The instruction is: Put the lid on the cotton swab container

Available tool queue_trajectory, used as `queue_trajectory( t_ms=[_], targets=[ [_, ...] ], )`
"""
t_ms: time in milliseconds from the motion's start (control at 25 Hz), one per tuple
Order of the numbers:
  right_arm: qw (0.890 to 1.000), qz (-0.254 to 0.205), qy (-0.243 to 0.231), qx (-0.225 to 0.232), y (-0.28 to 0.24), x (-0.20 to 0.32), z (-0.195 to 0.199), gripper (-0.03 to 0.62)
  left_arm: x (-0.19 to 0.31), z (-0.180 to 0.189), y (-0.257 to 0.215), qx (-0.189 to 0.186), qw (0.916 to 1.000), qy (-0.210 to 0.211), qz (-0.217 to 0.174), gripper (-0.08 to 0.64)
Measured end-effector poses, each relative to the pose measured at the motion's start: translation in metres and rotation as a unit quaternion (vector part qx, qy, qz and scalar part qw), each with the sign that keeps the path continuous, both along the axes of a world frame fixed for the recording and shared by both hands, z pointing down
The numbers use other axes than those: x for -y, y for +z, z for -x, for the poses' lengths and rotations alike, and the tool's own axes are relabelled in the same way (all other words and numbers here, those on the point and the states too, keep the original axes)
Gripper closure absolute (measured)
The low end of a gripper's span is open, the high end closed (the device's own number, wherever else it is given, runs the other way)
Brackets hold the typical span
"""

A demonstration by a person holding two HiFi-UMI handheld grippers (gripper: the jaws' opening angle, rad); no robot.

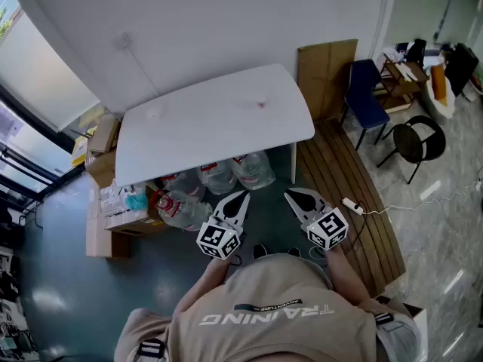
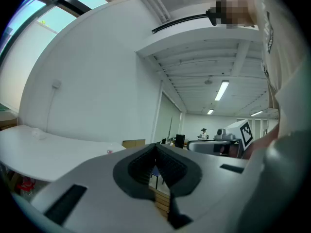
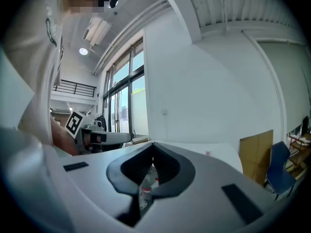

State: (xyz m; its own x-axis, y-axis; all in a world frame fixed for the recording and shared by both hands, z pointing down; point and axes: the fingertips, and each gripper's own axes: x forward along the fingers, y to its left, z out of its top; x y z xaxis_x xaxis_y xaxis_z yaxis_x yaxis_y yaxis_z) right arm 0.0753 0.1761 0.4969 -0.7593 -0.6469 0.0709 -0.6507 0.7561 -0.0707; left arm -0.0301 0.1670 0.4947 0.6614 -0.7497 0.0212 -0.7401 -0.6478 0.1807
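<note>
A white table (image 1: 211,138) stands some way ahead of me. A small pink-topped object (image 1: 261,104) sits near its far right part, and a small clear round object (image 1: 153,114) near its far left; both are too small to tell apart as container or lid. My left gripper (image 1: 243,195) and right gripper (image 1: 289,194) are held close to my body, well short of the table, both shut with nothing between the jaws. The left gripper view shows the closed left gripper (image 2: 155,147) and the pink object (image 2: 110,151) beyond it. In the right gripper view, the right gripper (image 3: 153,146) is also closed.
Large water bottles (image 1: 226,176) lie under the table's near edge, with cardboard boxes (image 1: 113,217) to the left. A cardboard sheet (image 1: 326,74), a blue chair (image 1: 366,96) and a black round chair (image 1: 419,140) stand at the right. A power strip (image 1: 352,206) lies on the floor.
</note>
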Motion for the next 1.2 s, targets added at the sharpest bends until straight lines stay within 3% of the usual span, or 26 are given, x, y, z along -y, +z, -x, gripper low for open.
queue_trajectory(
  t_ms=[360,720,1000,1200],
  targets=[
    [1.0,-0.001,-0.005,-0.009,-0.001,0.011,0.013,0.574,0.007,0.011,0.004,-0.003,1.0,0.0,-0.001,0.548],
    [1.0,-0.002,0.017,0.005,-0.002,0.048,0.035,0.574,0.047,0.033,0.007,-0.004,0.9998,0.021,-0.004,0.548],
    [0.997,0.012,0.062,0.034,0.006,0.071,0.037,0.574,0.076,0.043,0.013,-0.011,0.9988,0.047,0.0,0.548],
    [0.998,0.013,0.049,0.021,0.009,0.087,0.039,0.574,0.091,0.039,0.02,-0.014,0.9981,0.058,0.015,0.548]
  ],
)
